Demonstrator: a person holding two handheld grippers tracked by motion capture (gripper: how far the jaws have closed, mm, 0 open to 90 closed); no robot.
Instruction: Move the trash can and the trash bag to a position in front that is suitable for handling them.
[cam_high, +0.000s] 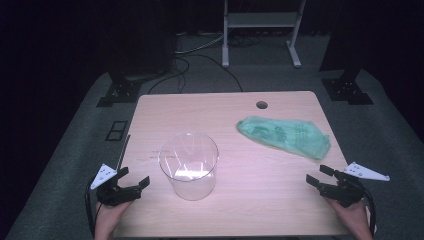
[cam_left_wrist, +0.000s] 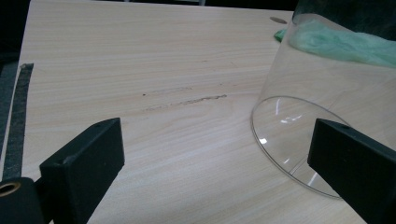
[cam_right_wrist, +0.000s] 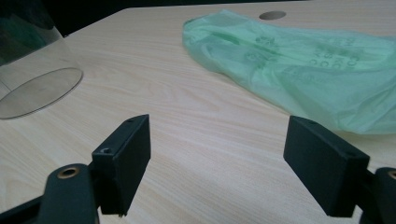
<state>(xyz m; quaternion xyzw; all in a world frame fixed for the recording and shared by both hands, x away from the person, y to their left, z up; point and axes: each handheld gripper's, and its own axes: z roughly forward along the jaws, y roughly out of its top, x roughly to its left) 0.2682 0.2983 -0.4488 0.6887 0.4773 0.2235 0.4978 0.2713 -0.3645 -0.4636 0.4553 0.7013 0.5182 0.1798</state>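
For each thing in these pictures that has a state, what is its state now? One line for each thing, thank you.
Clear container: upright on the table, open at the top, empty.
Green plastic bag: lying flat and crumpled, touched by nothing.
Left gripper: fingers open, holding nothing.
Right gripper: fingers open, holding nothing, pointed toward the bag.

The worktop (cam_high: 280, 165) is matt pale wood-grain; the beaker (cam_high: 189, 165) is clear, glossy glass or plastic; the bag (cam_high: 284, 136) is thin, crinkled green plastic.
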